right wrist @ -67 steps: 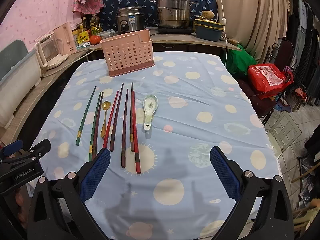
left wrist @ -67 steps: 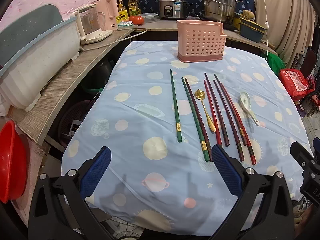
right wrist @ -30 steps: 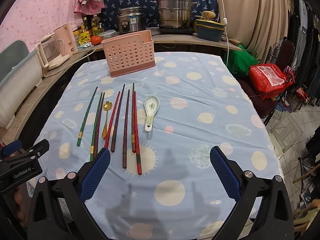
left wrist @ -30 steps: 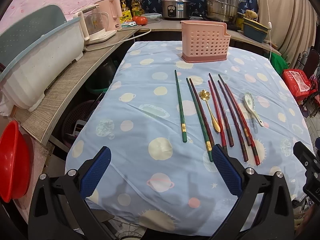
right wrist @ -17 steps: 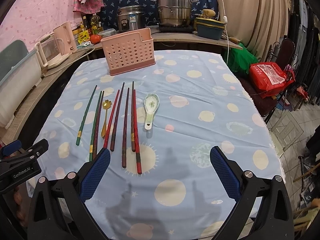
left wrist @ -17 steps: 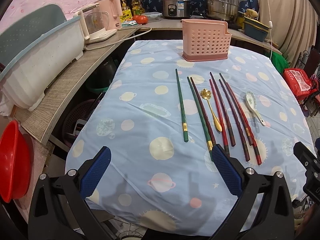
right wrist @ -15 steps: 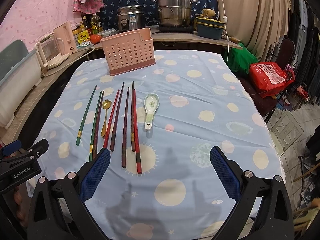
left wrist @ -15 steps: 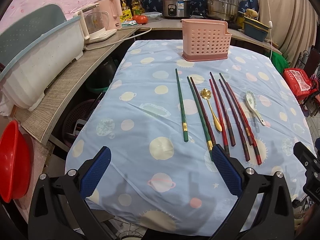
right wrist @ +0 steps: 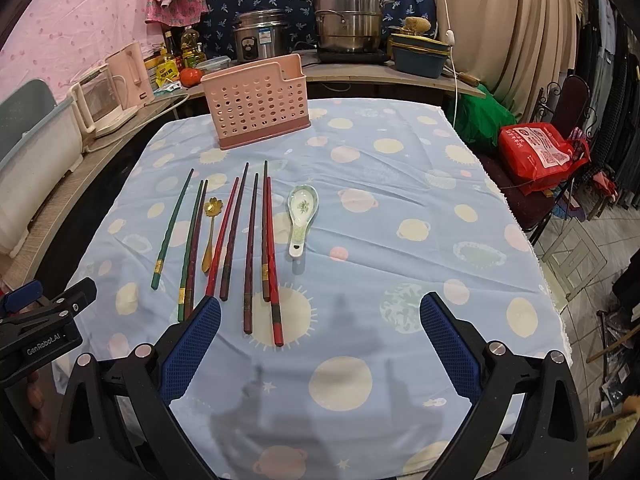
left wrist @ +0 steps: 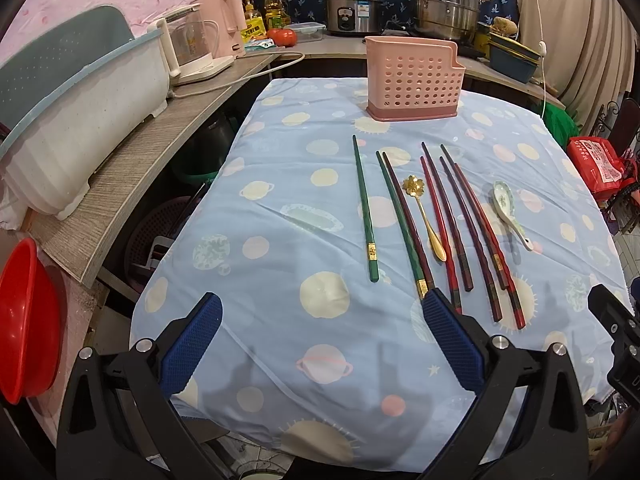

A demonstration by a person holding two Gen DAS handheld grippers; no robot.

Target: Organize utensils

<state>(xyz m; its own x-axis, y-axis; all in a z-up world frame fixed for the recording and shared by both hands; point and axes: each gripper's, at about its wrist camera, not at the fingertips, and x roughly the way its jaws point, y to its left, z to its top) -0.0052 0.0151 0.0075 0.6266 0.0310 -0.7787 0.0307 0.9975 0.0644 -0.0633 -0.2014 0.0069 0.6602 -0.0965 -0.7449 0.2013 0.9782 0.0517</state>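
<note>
Several green, red and dark chopsticks (left wrist: 440,220) (right wrist: 228,236) lie in a row on the blue patterned tablecloth. A gold flower-headed spoon (left wrist: 424,212) (right wrist: 210,232) lies among them. To their right rests a white ceramic spoon (left wrist: 508,208) (right wrist: 302,216). A pink perforated utensil holder (left wrist: 414,78) (right wrist: 256,100) stands upright at the far end. My left gripper (left wrist: 320,340) is open over the near edge, its right pad close to the nearest chopstick ends. My right gripper (right wrist: 320,340) is open and holds nothing, just short of the chopsticks.
A wooden counter (left wrist: 132,160) with a white tub and a kettle (left wrist: 196,48) runs along the left. Pots (right wrist: 348,16) stand behind the table. A red basin (left wrist: 24,316) sits low at the left. A red bag (right wrist: 540,152) rests on a chair at the right.
Both views have shifted only slightly; the left gripper has drifted a little left and back. The utensils have not moved and both grippers stay open.
</note>
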